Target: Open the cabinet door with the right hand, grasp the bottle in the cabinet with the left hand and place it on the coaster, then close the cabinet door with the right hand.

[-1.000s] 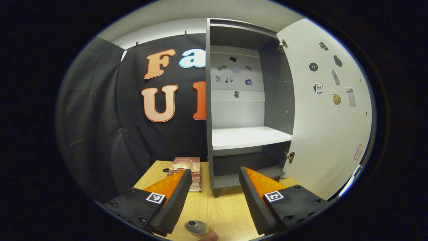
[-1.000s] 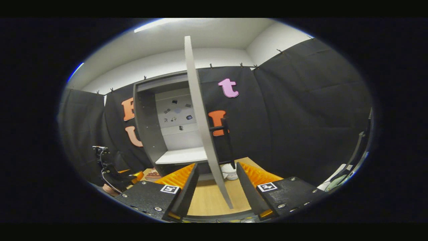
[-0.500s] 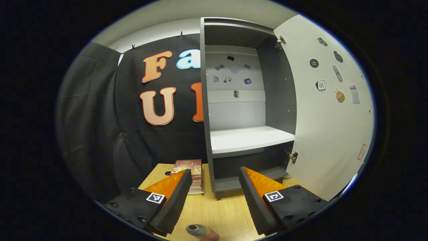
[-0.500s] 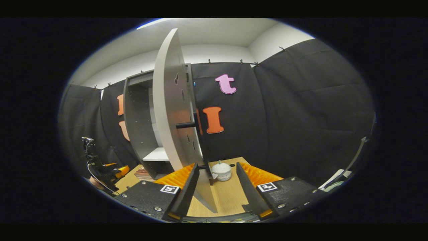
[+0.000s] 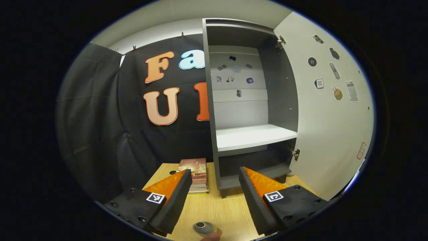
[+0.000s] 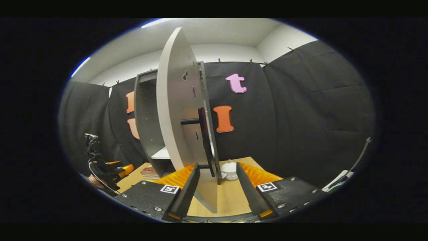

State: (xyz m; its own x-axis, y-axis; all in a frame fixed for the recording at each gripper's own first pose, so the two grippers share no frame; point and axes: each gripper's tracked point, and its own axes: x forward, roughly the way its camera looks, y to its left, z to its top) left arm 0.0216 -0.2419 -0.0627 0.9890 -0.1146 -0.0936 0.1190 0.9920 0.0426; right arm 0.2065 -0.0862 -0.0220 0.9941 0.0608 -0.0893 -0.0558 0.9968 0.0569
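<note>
The grey cabinet (image 5: 210, 100) stands open with a bare white shelf (image 5: 254, 136). Its white door (image 5: 331, 113) is swung out to the right. The bottle (image 5: 204, 228) stands on the wooden table (image 5: 220, 207) at the bottom edge of the left gripper view, seen from above, on what looks like a brown coaster (image 5: 214, 236). My left gripper (image 5: 214, 187) hangs open just beyond it, holding nothing. In the right gripper view the door (image 6: 177, 110) shows its outer face and black handle (image 6: 203, 134). My right gripper (image 6: 216, 177) is open, with the door's lower edge between its fingers.
A stack of books (image 5: 197, 174) lies left of the cabinet's foot. A small white lidded pot (image 6: 229, 170) sits on the table behind the door. The left gripper and the hand holding it (image 6: 108, 170) show at far left in the right gripper view.
The right gripper has shifted to the door's outer side: the door was edge-on, and now its outer face and handle show. The left gripper has drifted slightly, still open over the bottle.
</note>
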